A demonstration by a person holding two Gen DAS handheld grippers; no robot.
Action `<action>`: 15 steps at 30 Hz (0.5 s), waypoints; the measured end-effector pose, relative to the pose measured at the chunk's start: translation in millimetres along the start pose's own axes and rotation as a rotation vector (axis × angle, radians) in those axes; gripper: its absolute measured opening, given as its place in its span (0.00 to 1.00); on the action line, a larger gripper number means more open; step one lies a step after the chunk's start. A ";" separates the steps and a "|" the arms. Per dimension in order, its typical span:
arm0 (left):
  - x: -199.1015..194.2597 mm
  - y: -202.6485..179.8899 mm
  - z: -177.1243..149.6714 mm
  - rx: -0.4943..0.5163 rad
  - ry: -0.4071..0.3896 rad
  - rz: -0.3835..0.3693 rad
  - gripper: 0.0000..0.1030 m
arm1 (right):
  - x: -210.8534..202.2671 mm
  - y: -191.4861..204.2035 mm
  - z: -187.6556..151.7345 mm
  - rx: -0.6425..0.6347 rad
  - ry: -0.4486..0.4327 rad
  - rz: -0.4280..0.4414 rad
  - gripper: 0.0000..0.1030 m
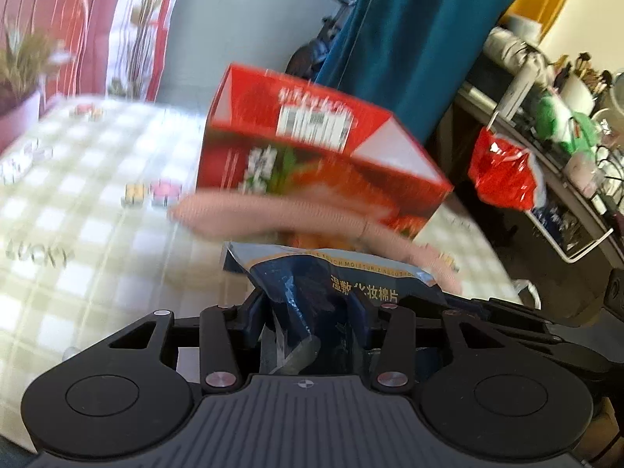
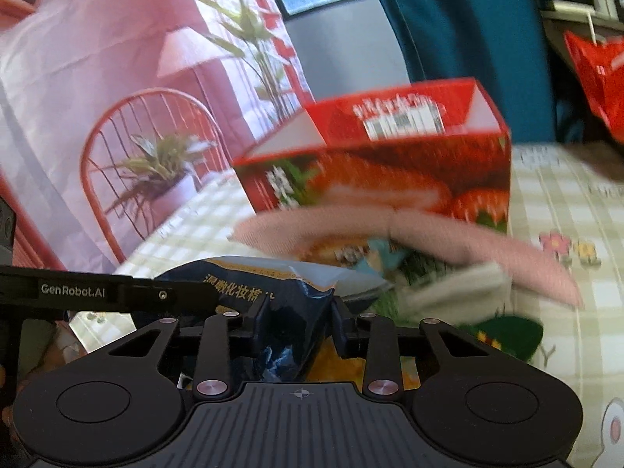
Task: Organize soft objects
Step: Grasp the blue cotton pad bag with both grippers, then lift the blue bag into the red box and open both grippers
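A blue foil packet of cotton pads (image 1: 312,292) is crumpled between the jaws of my left gripper (image 1: 308,306), which is shut on it. In the right wrist view the same packet (image 2: 288,308) is pinched by my right gripper (image 2: 299,314), so both hold it just above the table. The left gripper's black side (image 2: 78,292) reaches in from the left there. Beyond the packet a pink soft band (image 1: 273,214) (image 2: 409,230) lies across the front of a red strawberry-print box (image 1: 312,144) (image 2: 390,156). Both views are blurred.
The table wears a green-and-white checked cloth (image 1: 78,214) (image 2: 557,202). A pale cloth (image 2: 456,292) and a dark green item (image 2: 507,331) lie right of the packet. A potted plant (image 2: 163,171) and red chair (image 2: 117,136) stand far left; a red bag (image 1: 503,171) hangs right.
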State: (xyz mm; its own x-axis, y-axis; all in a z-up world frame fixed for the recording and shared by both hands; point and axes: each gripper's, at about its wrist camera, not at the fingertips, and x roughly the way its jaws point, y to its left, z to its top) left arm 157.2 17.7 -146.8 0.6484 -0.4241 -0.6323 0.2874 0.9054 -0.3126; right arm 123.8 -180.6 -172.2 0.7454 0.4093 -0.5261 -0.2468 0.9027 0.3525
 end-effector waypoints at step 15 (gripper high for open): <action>-17.8 -26.4 74.6 0.118 -0.167 -0.065 0.46 | -29.8 15.1 72.0 -0.144 -0.203 0.007 0.29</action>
State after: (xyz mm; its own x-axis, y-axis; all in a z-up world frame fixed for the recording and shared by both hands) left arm 190.7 2.9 -74.4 0.7310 -0.4808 -0.4842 0.4061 0.8768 -0.2575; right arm 142.5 -188.7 -95.4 0.8490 0.3939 -0.3523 -0.3273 0.9153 0.2346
